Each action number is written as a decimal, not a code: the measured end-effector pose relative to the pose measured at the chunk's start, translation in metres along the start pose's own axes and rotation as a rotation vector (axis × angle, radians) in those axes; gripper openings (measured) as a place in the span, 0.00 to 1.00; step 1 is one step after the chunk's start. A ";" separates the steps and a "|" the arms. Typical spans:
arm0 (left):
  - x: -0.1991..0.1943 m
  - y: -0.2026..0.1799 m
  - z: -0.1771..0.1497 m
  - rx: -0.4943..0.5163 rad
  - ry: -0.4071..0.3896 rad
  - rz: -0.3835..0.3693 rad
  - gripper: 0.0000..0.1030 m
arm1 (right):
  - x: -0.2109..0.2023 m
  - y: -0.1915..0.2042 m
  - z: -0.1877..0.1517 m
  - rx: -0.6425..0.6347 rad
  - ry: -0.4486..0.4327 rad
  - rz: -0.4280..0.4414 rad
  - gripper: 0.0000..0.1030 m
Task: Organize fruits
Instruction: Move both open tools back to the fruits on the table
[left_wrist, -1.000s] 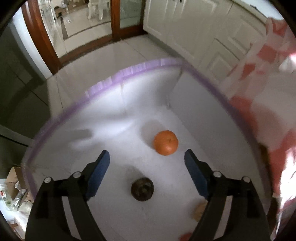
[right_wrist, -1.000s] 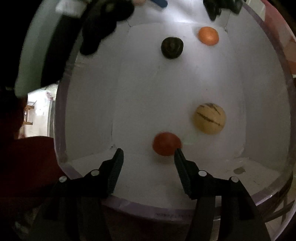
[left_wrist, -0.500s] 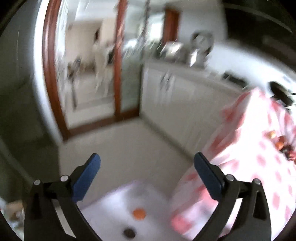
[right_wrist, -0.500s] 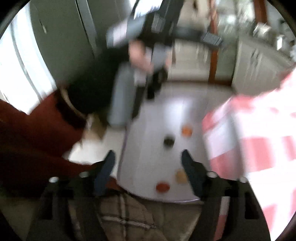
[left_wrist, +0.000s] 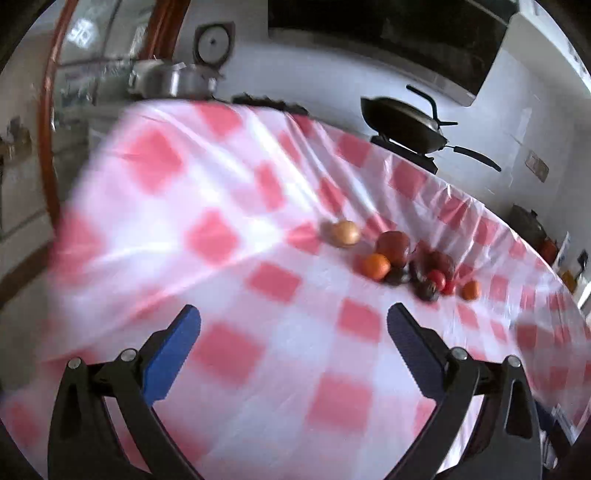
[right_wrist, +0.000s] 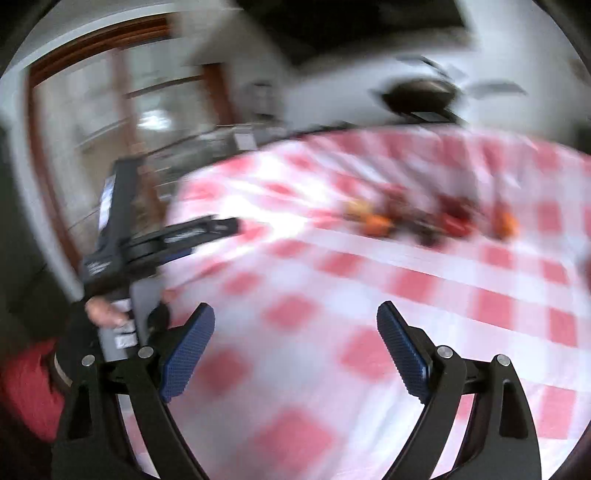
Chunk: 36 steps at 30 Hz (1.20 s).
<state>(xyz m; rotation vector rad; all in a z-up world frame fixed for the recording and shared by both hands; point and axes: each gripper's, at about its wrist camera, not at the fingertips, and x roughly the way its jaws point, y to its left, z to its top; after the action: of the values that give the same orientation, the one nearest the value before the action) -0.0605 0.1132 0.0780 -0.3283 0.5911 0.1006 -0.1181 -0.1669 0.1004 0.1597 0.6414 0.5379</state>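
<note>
**Both grippers over the checked tablecloth, fruit heaped toward the far side**

The left gripper (left_wrist: 293, 321) hangs above a table covered in a red-and-white checked tablecloth (left_wrist: 207, 192), its blue-padded jaws spread wide with nothing between them. The right gripper (right_wrist: 295, 319) is likewise spread wide and empty over the same cloth.

The fruits (left_wrist: 402, 262) lie in a loose cluster toward the table's far right side, well ahead of both grippers. In the left wrist view a pale yellowish fruit (left_wrist: 343, 232) sits at the cluster's left end, a large reddish one (left_wrist: 393, 243) just beside it, an orange (left_wrist: 375, 266) in front, then small dark and red pieces touching one another, and a small orange fruit (left_wrist: 470, 290) slightly apart at the right end. The right wrist view is too blurred to separate them.

Beyond the table's far edge stand a black wok (left_wrist: 402, 123) on a burner and a metal pot (left_wrist: 173, 79) near the far left corner. Only bare cloth lies between jaws and fruit.
</note>
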 end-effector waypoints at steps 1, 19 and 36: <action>0.021 -0.010 0.002 -0.025 0.005 -0.001 0.98 | 0.004 -0.018 0.003 0.069 0.009 -0.030 0.84; 0.153 -0.024 0.039 -0.374 0.011 -0.138 0.98 | 0.102 -0.169 0.057 0.254 0.002 -0.329 0.78; 0.147 -0.001 0.034 -0.460 -0.004 -0.062 0.98 | 0.187 -0.159 0.080 0.083 0.222 -0.421 0.42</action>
<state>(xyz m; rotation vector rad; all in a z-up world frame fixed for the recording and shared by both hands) 0.0798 0.1236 0.0222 -0.7922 0.5500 0.1781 0.1234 -0.2029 0.0173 0.0395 0.8873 0.1230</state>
